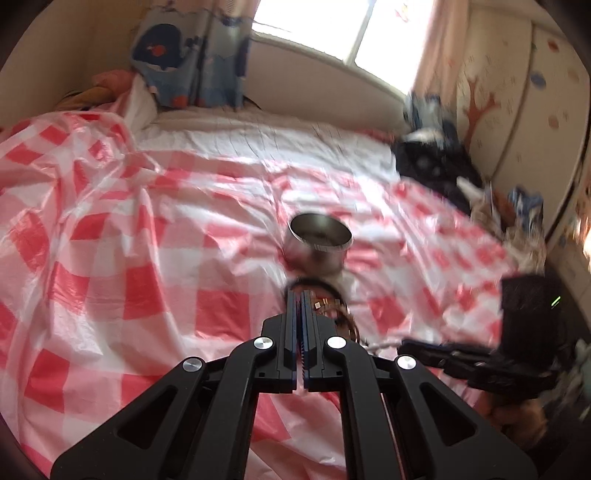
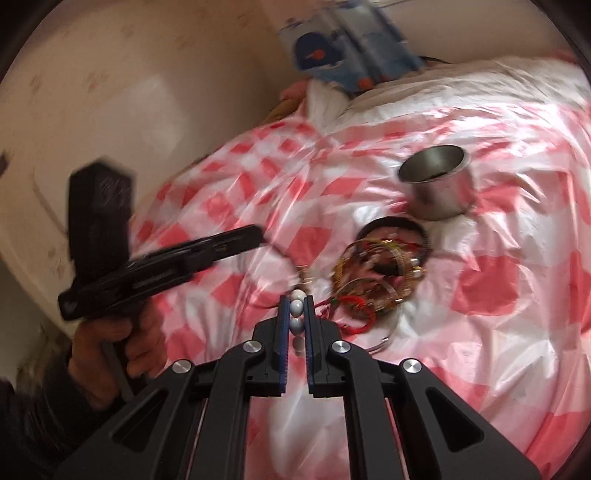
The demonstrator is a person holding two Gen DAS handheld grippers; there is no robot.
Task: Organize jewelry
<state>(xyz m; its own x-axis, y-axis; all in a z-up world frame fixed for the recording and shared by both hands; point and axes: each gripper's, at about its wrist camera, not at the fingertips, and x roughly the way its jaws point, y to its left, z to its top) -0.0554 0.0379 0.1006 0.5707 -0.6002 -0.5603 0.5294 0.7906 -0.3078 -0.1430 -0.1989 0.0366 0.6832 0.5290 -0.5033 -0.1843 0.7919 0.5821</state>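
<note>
glossy checked plastic sheet [image 2: 480, 280] under round steel cup [image 2: 439, 184], tangled bangles [image 2: 380, 273].

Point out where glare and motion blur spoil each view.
Left wrist view: the window is blown out white, the right side near the dark clothes smears, the steel cup is soft. Right wrist view: the left claw and the bangle pile are streaked; the beads in the right claw stay fairly sharp.
</note>
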